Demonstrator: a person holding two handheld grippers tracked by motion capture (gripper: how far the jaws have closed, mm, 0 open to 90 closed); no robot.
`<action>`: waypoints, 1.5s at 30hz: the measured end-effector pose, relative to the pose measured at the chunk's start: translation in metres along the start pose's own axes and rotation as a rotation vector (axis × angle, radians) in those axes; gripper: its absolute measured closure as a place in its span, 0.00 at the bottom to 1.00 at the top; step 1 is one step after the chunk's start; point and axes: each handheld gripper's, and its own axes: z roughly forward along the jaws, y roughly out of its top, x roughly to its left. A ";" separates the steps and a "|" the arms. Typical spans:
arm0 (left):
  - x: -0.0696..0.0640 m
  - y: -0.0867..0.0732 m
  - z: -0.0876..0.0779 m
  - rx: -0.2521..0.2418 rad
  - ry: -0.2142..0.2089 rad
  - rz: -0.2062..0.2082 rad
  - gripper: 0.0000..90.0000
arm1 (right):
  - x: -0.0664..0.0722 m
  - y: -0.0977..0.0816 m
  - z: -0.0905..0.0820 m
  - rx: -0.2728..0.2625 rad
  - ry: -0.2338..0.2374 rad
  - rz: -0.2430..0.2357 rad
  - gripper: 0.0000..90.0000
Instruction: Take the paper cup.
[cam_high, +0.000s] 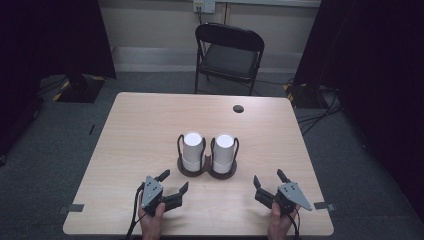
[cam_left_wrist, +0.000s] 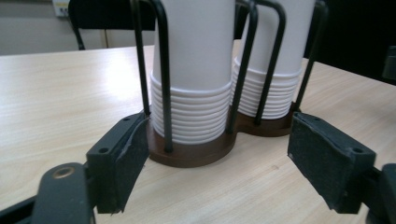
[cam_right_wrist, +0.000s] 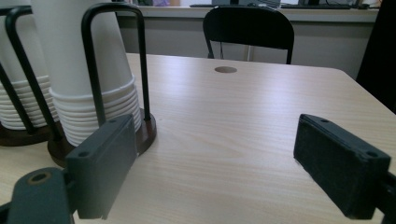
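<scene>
**Ana:** What do you see from up high?

**Ben:** A wooden table (cam_high: 150, 125). In the middle stands a brown cup holder (cam_high: 207, 170) with black wire loops. It has two stacks of white paper cups, the left stack (cam_high: 193, 150) and the right stack (cam_high: 223, 152), side by side. A black chair (cam_high: 229, 55) stands behind the table.

**Ana:** And the tongs?

**Ben:** The left gripper (cam_high: 174, 182) sits near the front edge, just below the left stack. Its jaws are wide apart and hold nothing. The right gripper (cam_high: 269, 179) sits at the front too, off to the right of the holder. It is wide apart and holds nothing.

**Ana:** Now the left gripper view?

**Ben:** The holder (cam_left_wrist: 196, 151) is very close, right between the two black jaws. The left jaw is just beside the brown base; I cannot tell if it touches. The right jaw is well clear. The cups (cam_left_wrist: 194, 70) stand upside down, rims stacked at the bottom.

**Ana:** And the right gripper view?

**Ben:** The holder (cam_right_wrist: 144, 133) is off to the left, behind the left jaw. Bare table (cam_right_wrist: 233, 130) lies between the jaws. There is a small dark round hole (cam_right_wrist: 225, 70) far back in the table.
</scene>
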 end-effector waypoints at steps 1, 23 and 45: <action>0.001 0.000 0.001 0.006 -0.004 -0.002 0.22 | 0.000 0.000 0.000 0.009 -0.005 0.005 0.14; 0.002 0.006 -0.004 -0.009 -0.045 -0.023 0.22 | 0.001 0.002 0.002 0.056 0.082 0.018 0.15; -0.014 0.045 0.010 -0.039 -0.161 -0.013 0.23 | 0.001 0.002 0.003 0.058 0.076 0.026 0.16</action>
